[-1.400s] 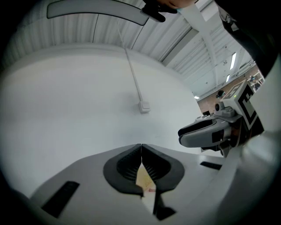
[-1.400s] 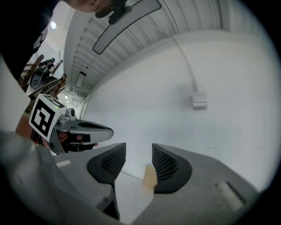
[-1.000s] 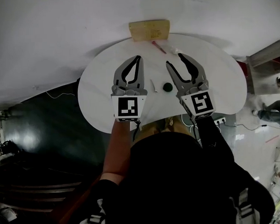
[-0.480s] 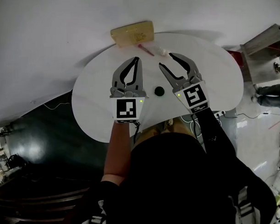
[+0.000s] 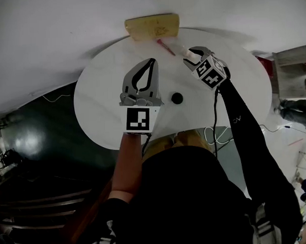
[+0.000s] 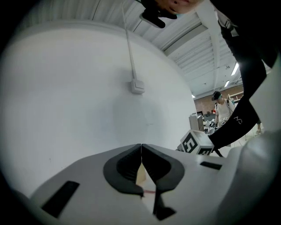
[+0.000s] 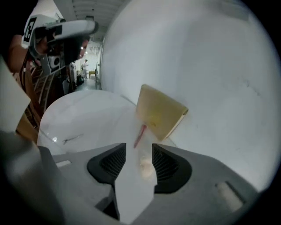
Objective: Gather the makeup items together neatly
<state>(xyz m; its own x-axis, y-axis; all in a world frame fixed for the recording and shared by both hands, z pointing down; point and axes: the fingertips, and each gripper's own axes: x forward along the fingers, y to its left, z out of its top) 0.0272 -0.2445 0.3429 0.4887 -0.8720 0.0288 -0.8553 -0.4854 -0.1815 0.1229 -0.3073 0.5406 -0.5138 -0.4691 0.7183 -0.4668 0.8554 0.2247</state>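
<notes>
Since the earlier frame, the right gripper (image 7: 138, 148) has been carried from beside the left gripper (image 5: 152, 61) out to the far side of the white table (image 5: 99, 96) and tipped downward, so that its marker cube is now turned up toward the head camera. Its jaws are held well apart, and a small pale tube (image 7: 145, 167) with a cream-coloured end is seen lying on the table between them; neither pad is pressed against it, so nothing is gripped. Just beyond the tube a red pencil (image 5: 165, 47) is laid at a slant, its far end reaching a tan pouch (image 5: 152, 26), which is set at the table's far rim against the white wall (image 5: 60, 37).

Little change is seen in the left gripper, which is held level above the middle of the table. Its jaws are brought together at the tips and nothing is held in them; only a sliver of the pouch and pencil is glimpsed through the gap behind the tips.

A small black round item (image 5: 177, 98) is left near the table's centre, just to the right of the left gripper and well apart from the pouch, pencil and tube. A thin item (image 7: 70, 139) is made out on the table in the right gripper view, off to the left, too small to be identified
</notes>
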